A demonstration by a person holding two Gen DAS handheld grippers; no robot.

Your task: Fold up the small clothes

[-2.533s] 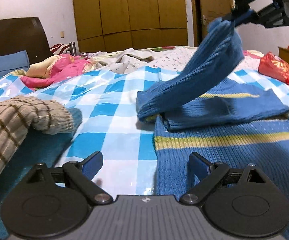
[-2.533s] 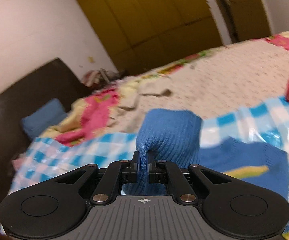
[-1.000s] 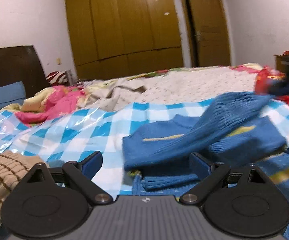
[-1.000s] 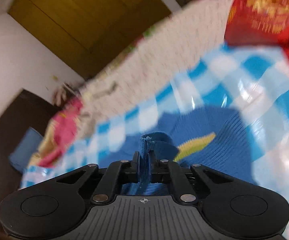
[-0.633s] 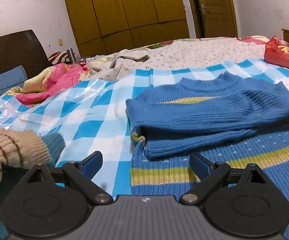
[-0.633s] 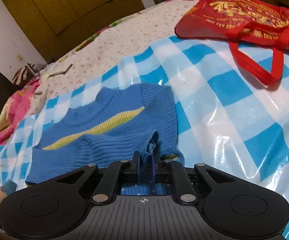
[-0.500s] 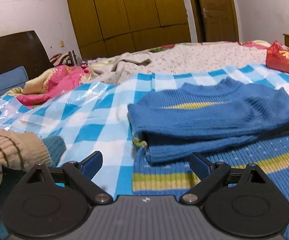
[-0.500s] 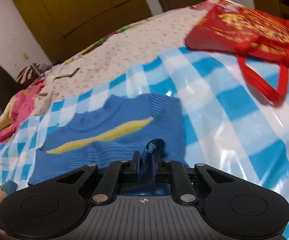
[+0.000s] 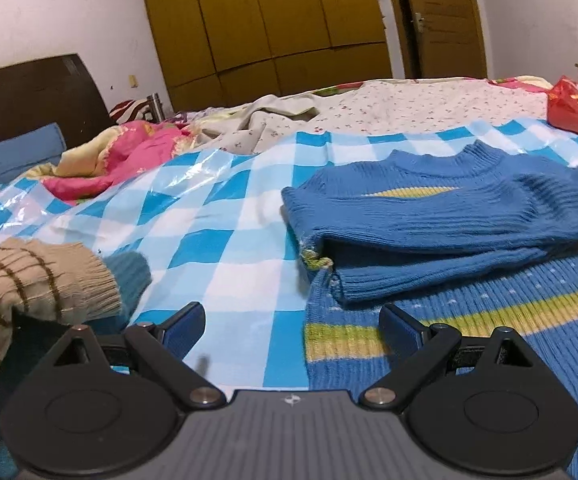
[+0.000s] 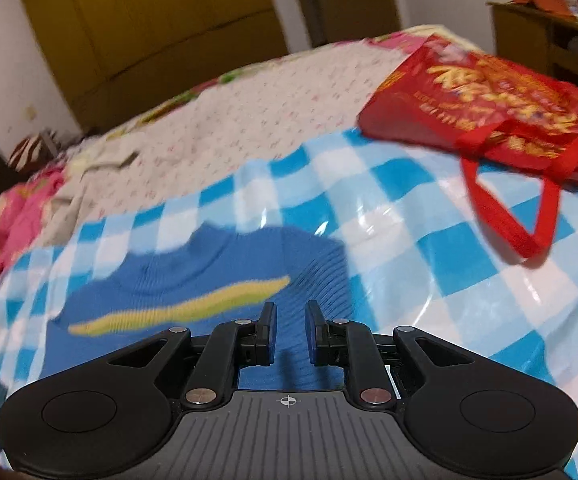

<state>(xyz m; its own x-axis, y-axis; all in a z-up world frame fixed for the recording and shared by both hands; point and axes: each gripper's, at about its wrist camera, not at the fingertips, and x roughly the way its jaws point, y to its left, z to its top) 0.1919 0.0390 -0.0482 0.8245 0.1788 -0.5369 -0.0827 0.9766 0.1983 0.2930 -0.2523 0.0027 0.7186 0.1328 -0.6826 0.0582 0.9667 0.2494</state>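
Your left gripper (image 9: 292,322) hangs low over the bed with its two blue-padded fingers (image 9: 181,325) spread wide and nothing between them. Under it runs the near edge of the blue ribbed knit sweater with yellow-green stripes (image 9: 449,216), which lies flat on the blue-and-white checked plastic sheet (image 9: 225,216). One sleeve is folded across the sweater's chest, its cuff ending at the sweater's left edge, and the round collar points away from you toward the far side of the bed. Your right gripper (image 10: 291,334) sits just above the same sweater (image 10: 209,276), over its right shoulder area; its fingers are parted by a narrow gap and grasp nothing, with bare knit showing between them. That view is smeared with motion blur, so finer detail of the fabric cannot be made out. To your left, a beige knit garment with thin brown stripes (image 9: 29,280) lies at the sheet's edge, on top of something teal. To your right, a red carrier bag with gold lettering (image 10: 489,96) rests on the checked sheet, well apart from the sweater, its looped handle trailing toward you. Beyond the sheet lie a crumpled pink blanket (image 9: 129,156) and a cream floral bedspread (image 9: 409,104), with a brown wooden wardrobe (image 9: 281,28) behind.
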